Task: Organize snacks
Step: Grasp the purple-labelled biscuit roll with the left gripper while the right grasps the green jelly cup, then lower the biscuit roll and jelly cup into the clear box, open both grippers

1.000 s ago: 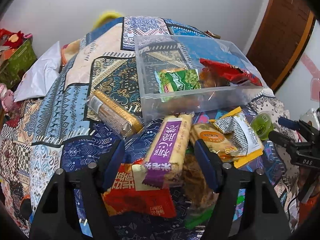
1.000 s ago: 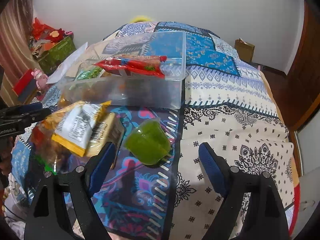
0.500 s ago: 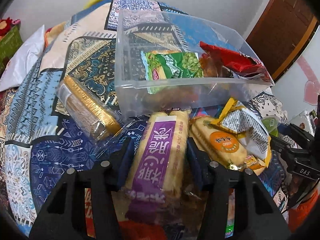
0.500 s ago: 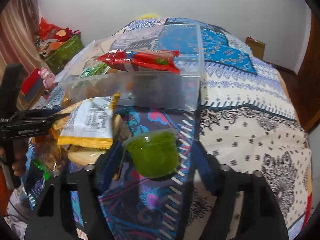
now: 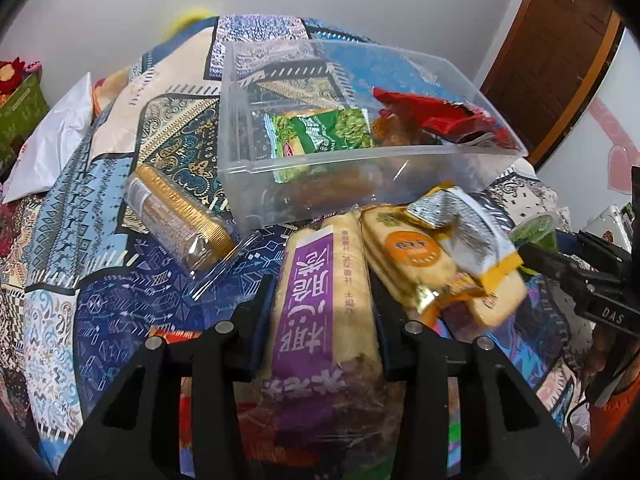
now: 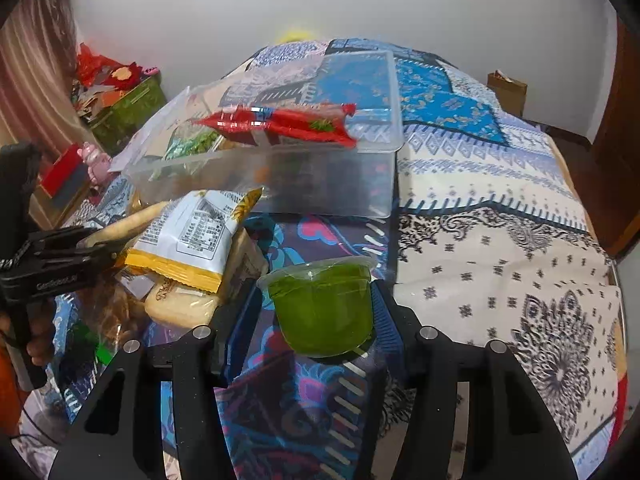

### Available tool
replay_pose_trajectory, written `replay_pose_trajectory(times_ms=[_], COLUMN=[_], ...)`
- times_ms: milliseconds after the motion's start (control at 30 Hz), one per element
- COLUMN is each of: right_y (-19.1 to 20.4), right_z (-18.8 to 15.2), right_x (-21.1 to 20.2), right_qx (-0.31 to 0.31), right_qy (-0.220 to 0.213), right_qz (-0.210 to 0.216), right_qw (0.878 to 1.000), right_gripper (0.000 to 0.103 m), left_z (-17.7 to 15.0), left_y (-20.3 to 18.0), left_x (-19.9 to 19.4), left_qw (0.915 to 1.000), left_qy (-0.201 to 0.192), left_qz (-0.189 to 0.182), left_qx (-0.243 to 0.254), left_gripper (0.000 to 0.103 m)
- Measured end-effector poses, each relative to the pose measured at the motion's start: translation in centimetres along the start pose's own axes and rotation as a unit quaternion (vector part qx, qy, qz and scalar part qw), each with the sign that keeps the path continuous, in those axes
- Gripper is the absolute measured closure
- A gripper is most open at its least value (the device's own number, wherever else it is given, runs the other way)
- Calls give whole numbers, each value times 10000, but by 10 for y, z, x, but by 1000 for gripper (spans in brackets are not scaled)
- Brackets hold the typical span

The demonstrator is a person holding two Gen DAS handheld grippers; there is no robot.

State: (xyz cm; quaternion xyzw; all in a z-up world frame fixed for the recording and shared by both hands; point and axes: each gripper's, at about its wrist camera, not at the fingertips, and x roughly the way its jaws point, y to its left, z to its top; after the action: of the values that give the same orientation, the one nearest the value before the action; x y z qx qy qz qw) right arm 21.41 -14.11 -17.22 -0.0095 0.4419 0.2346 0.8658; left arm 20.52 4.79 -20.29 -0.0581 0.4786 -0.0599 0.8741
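My left gripper (image 5: 322, 316) is shut on a long purple-labelled snack pack (image 5: 320, 300) and holds it just in front of the clear plastic bin (image 5: 360, 168). The bin holds a green pea packet (image 5: 320, 132) and a red packet (image 5: 436, 114). My right gripper (image 6: 316, 312) is shut on a green jelly cup (image 6: 322, 306), lifted off the patterned bedspread (image 6: 500, 260). The bin (image 6: 320, 192) stands beyond the cup. A yellow-and-white packet (image 6: 192, 236) and biscuit packs (image 5: 412, 256) lie between the grippers.
A gold-wrapped biscuit roll (image 5: 176, 220) lies left of the bin. A white bag (image 5: 52, 148) lies at the bed's left edge. Green boxes and toys (image 6: 120, 100) stand beside the bed. A brown door (image 5: 560, 48) is on the right.
Both grippers closed from open: the left on the purple snack pack, the right on the green jelly cup. Both snacks are now lifted and nearer the bin.
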Motion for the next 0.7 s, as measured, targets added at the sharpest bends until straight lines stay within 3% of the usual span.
replay_pose_trajectory(times_ms=[300,700], right_y=[3,23], right_z=[17,56], right_x=[-32,-51], right_qx=[-81,-225], right_qy=[-415,-984], right_qz=[-112,11], right_qw=[9990,9949], right_gripper=[51,51], left_z=[-2,33], left_y=[0,-2], left_x=[-47,-96], left_qw=[9989,9919], left_qy=[-450,-1260], left_qz=[132,187], left_qx=[39,17], left_gripper=[61,61])
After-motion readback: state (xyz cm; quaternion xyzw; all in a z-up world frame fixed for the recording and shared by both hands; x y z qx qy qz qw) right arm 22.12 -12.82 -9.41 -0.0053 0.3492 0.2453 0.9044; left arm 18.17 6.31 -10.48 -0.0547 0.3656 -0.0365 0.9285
